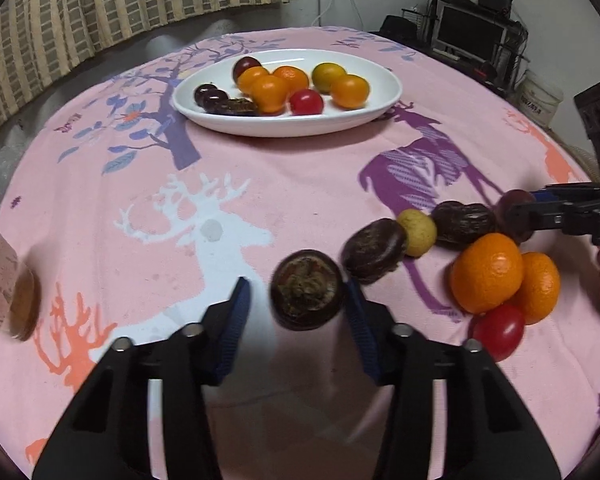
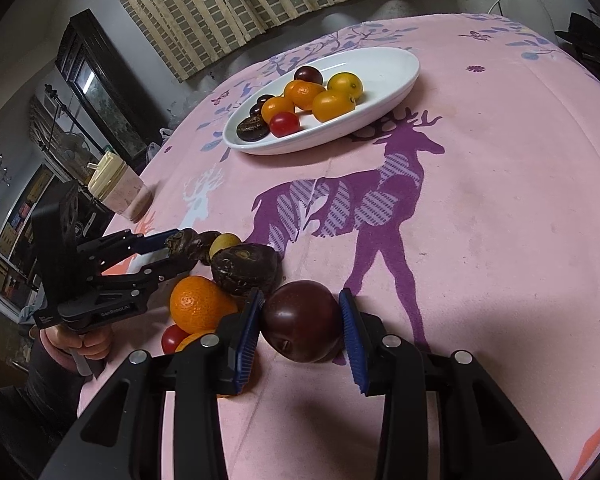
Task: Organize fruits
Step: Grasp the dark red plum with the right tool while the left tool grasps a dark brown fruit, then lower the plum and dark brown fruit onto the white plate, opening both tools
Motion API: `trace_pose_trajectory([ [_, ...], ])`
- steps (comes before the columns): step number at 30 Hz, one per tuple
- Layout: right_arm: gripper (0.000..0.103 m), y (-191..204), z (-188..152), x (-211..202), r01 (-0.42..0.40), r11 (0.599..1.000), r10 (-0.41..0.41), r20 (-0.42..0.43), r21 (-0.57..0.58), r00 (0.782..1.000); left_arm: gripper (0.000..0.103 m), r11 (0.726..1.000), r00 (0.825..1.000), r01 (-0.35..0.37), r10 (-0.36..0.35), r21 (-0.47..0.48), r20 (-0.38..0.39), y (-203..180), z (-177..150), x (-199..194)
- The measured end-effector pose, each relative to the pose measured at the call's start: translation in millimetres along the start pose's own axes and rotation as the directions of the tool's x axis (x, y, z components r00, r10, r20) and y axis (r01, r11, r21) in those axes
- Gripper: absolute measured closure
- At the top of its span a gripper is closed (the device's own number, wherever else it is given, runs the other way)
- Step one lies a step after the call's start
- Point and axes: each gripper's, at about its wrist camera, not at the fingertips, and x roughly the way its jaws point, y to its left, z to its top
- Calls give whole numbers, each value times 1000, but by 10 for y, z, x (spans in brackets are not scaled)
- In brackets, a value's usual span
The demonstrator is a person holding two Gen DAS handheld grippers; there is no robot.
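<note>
**Both grippers at the loose fruit pile, plate half filled**

The pink deer-print tabletop [image 1: 300, 200] carries everything. At twelve o'clock in the left wrist view sits the white oval plate [image 1: 356, 120], already holding kumquats, a cherry tomato and dark fruits. The loose pile lies at three to four o'clock: two mandarins [image 1: 486, 272], wrinkled dark passion fruits [image 1: 374, 250], a small yellow-green fruit [image 1: 418, 232] and a cherry tomato [image 1: 500, 330].

The right gripper [image 2: 300, 324] has its jaws closed onto a smooth dark plum [image 2: 302, 326], both blue pads touching its sides at the widest part. The plum looks firm but slick-skinned, so a hold across the middle seems right; too hard a squeeze could bruise it.

The left gripper [image 1: 298, 300] has jaws wide around a shrivelled brown passion fruit [image 1: 307, 289]: the right pad touches it, the left pad stands apart. This fruit looks light, with a dry, leathery shell that should grip well, best taken across its round flanks.
</note>
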Motion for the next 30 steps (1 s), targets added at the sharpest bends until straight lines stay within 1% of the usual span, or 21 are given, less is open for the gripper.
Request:
trace_pose_trajectory([
  [2,63,-14,-2,2,5,1000,-5,-2,4,1000,66,1000,1000,-14,14,27,1,-56,-2,-8],
  [4,63,-21,-6,5,7,1000,-7,-4,8,1000,66,999,1000,-18,18,33,0,-79,-14,-32],
  [7,64,-31,10,-29,-3,1000,3,16,11,1000,66,1000,1000,0,0,-1,17,-38,14,-125],
  [9,64,-34,68,-56,-41,999,40,28,20,999,66,999,999,24,-23,-29,33,17,78,-205],
  [11,64,31,216,-79,-43,999,44,43,-8,998,66,999,998,43,-42,-29,48,78,216,-286],
  [14,64,131,504,-95,0,998,7,109,-62,994,66,1000,994,-12,11,5,105,120,530,-373],
  [15,64,144,637,-79,15,998,-5,142,-65,990,66,1000,993,-10,10,-2,120,145,622,-374],
  [16,64,150,760,-48,33,997,-21,169,-69,985,66,1000,991,6,-3,-23,135,194,768,-353],
  [18,64,133,980,52,68,995,-53,199,-67,979,66,997,988,26,-15,-67,156,284,1014,-264],
  [21,64,83,1284,253,120,991,-101,232,-67,967,66,995,985,-29,44,-90,168,357,1372,17],
  [25,64,-19,1560,509,138,989,-122,229,-54,966,66,991,990,-37,53,-130,129,452,1660,434],
  [27,62,-65,1627,579,129,991,-116,227,-46,967,66,989,991,-49,66,-140,117,488,1769,599],
  [28,62,-69,1653,601,126,991,-112,231,-44,967,65,988,991,-54,71,-148,114,495,1798,638],
  [30,57,-27,1663,605,124,991,-107,235,-58,966,45,983,990,-62,83,-172,118,502,1825,644],
])
